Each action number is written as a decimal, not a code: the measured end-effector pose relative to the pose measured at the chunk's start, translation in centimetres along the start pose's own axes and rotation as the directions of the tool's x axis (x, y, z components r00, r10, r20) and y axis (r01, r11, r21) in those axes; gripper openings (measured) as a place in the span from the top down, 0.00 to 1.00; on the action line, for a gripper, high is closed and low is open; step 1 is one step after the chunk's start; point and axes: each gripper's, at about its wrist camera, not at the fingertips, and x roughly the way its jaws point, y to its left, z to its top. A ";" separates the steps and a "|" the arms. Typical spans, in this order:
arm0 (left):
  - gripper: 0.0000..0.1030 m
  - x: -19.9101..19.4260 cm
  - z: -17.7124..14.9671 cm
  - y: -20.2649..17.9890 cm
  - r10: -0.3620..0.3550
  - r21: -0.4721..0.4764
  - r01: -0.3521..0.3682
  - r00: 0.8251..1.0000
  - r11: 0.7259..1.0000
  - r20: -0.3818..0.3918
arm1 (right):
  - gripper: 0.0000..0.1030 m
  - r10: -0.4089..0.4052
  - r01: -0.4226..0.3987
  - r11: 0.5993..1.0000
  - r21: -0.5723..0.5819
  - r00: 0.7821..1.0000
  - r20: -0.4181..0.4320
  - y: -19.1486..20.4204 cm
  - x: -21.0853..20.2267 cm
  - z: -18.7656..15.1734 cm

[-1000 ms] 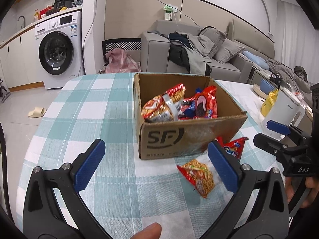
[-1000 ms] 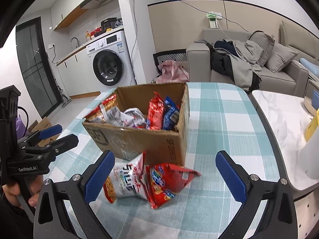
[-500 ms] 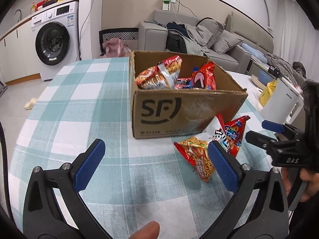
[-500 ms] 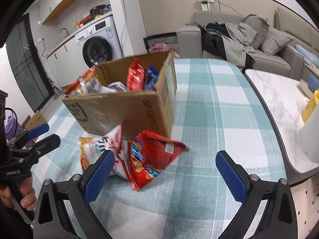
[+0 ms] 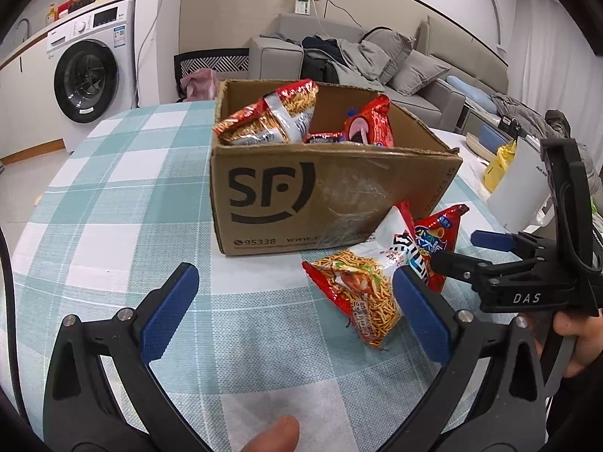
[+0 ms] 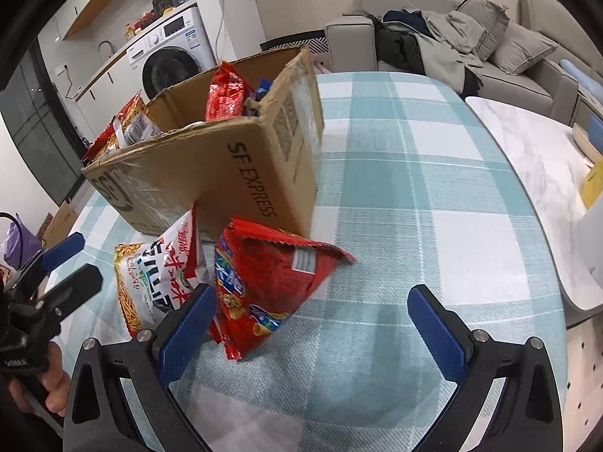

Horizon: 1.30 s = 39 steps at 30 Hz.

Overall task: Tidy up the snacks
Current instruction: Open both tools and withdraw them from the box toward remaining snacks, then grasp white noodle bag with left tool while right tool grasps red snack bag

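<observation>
Now, through the left wrist camera, the left tool [image 5: 294, 309] is hovering with its fingers spread wide apart, gripping nothing. At twelve o'clock the cardboard box [image 5: 301, 196] is sitting on the checked worktop [image 5: 113, 196], stuffed with snack packs. At two o'clock the noodle snack bag [image 5: 358, 293] is lying just beside the box, and the right tool [image 5: 471, 252] is poking in at three o'clock. Over to the right wrist camera: the right tool [image 6: 311, 324] is gaping wide open too, with the red chip bag [image 6: 271, 286] sitting at eleven o'clock, touching the noodle snack bag [image 6: 158, 282].
</observation>
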 end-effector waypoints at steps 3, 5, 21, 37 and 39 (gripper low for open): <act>0.01 0.4 0.0 -0.2 -0.007 0.008 0.007 1.000 1.000 -0.012 | 0.00 0.007 -0.007 1.000 -0.014 1.000 -0.008 0.7 0.7 0.2; 0.01 0.8 -0.1 -0.4 -0.019 0.012 0.020 0.999 1.000 -0.028 | 0.00 0.015 -0.015 1.000 -0.016 1.000 -0.013 1.0 1.0 0.2; 0.01 4.3 0.3 -0.8 -0.053 -0.001 0.053 0.992 0.999 -0.113 | 0.02 0.055 -0.055 0.998 0.000 0.998 -0.004 1.0 2.5 1.0; 0.01 4.5 0.2 -1.5 -0.075 -0.004 0.075 0.989 0.997 -0.125 | 0.47 0.146 -0.147 0.989 0.026 0.988 0.046 0.1 0.5 -0.4; 0.01 4.2 0.1 -1.7 -0.085 -0.001 0.085 0.988 0.996 -0.126 | 0.48 0.144 -0.146 0.989 0.026 0.988 0.054 0.1 0.0 -0.7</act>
